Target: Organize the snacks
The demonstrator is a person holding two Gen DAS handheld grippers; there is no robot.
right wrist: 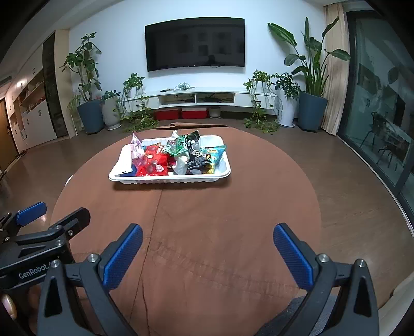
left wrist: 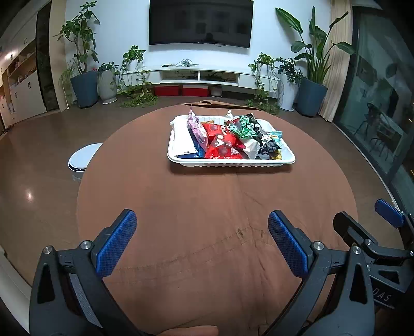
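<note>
A white tray (left wrist: 178,155) (right wrist: 117,175) sits on the far half of a round table covered in brown cloth (left wrist: 207,201) (right wrist: 207,206). Several snack packets are piled in it: red ones (left wrist: 222,147) (right wrist: 152,162), a pink one (left wrist: 196,126) (right wrist: 136,150), a green one (left wrist: 244,126) (right wrist: 178,146), a black one (left wrist: 270,144) (right wrist: 195,152) and a teal one (right wrist: 214,153). My left gripper (left wrist: 201,227) hangs open and empty over the near cloth. My right gripper (right wrist: 207,240) is likewise open and empty, beside the left one. Each gripper shows at the edge of the other's view.
A white round stool (left wrist: 82,160) stands left of the table. Behind the table are a TV (left wrist: 200,22), a low white console (left wrist: 199,75), red boxes (left wrist: 181,90) and potted plants (left wrist: 82,88) (left wrist: 310,95). Glass doors (right wrist: 383,116) line the right side. A hand (left wrist: 191,330) shows at the bottom edge.
</note>
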